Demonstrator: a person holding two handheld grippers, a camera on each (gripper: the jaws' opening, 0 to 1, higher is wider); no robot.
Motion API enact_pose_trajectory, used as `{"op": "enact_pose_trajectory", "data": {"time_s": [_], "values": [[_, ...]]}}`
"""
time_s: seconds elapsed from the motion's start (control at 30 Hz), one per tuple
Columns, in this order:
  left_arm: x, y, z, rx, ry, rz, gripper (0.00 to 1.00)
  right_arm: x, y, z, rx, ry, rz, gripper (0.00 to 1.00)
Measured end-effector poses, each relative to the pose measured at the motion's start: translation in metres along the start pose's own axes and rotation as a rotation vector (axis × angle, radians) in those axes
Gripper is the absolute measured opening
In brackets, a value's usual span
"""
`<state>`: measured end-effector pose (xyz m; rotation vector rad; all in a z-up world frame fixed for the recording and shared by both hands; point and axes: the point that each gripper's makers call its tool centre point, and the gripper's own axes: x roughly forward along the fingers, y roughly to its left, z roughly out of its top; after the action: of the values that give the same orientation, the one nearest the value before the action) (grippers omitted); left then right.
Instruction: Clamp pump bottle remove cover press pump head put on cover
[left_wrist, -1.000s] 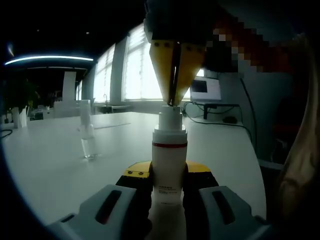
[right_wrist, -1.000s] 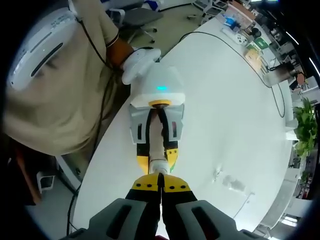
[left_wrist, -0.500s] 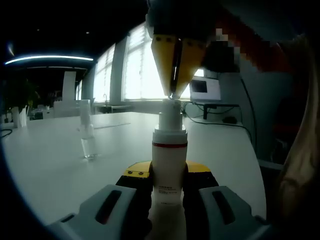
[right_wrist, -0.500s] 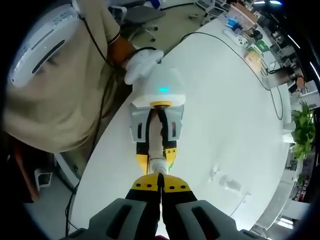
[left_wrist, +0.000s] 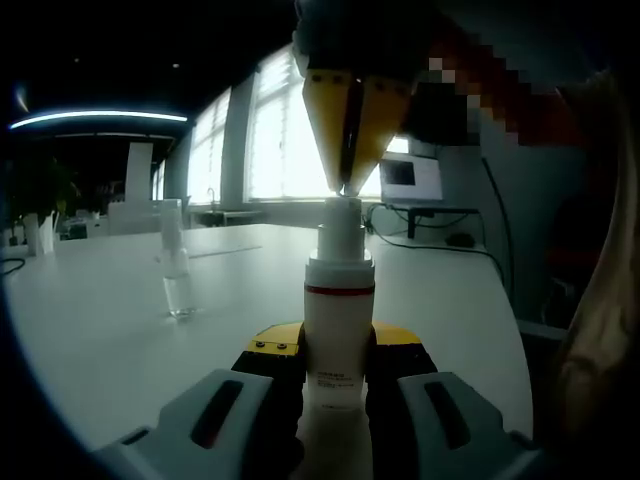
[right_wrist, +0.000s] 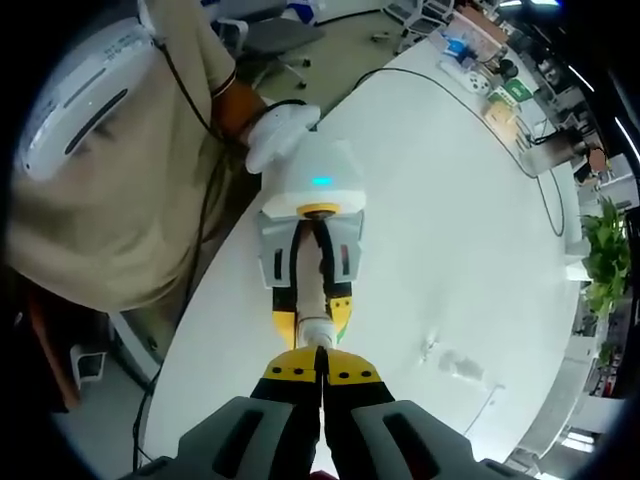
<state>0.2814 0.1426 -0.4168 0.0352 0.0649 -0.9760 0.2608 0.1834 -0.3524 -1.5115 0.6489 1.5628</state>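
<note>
The pump bottle (left_wrist: 338, 330) stands upright on the white worktop (left_wrist: 120, 310), its white body clamped between the closed jaws of the left tool (left_wrist: 337, 385), which grips it low down from the near side. In the right gripper view the same bottle (right_wrist: 313, 290) is seen from above, held by the left tool (right_wrist: 310, 262), with the person's gloved hand (right_wrist: 280, 130) behind it.

The right tool (left_wrist: 349, 188) hangs directly over the bottle, jaws pressed together with nothing between them, its tip at the top of the pump head (left_wrist: 341, 225); whether it touches or sits just clear I cannot tell. From its own camera the right tool (right_wrist: 321, 372) points straight down the bottle's long axis, tip meeting the head end-on.

That alignment is what the coming move turns on: the bottle's long axis is vertical and runs in line with the right tool, so a push goes straight down along it. By my judgement the step in hand is pressing the pump head, with the cover already off. The clear piece (left_wrist: 174, 265) standing well apart on the worktop to the bottle's left looks likely to be that cover (right_wrist: 462, 366), though it is too small to be sure. The right tool is the nearer of the 2 to the head, and the left is occupied steadying the bottle
</note>
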Motion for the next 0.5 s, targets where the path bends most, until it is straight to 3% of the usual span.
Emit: {"op": "enact_pose_trajectory", "data": {"time_s": [0.5], "values": [[-0.0003,-0.0017,0.0000,0.000,0.000,0.000,0.14,-0.0001,0.0004,-0.0004,0.012,-0.010,0.000,0.00]]}}
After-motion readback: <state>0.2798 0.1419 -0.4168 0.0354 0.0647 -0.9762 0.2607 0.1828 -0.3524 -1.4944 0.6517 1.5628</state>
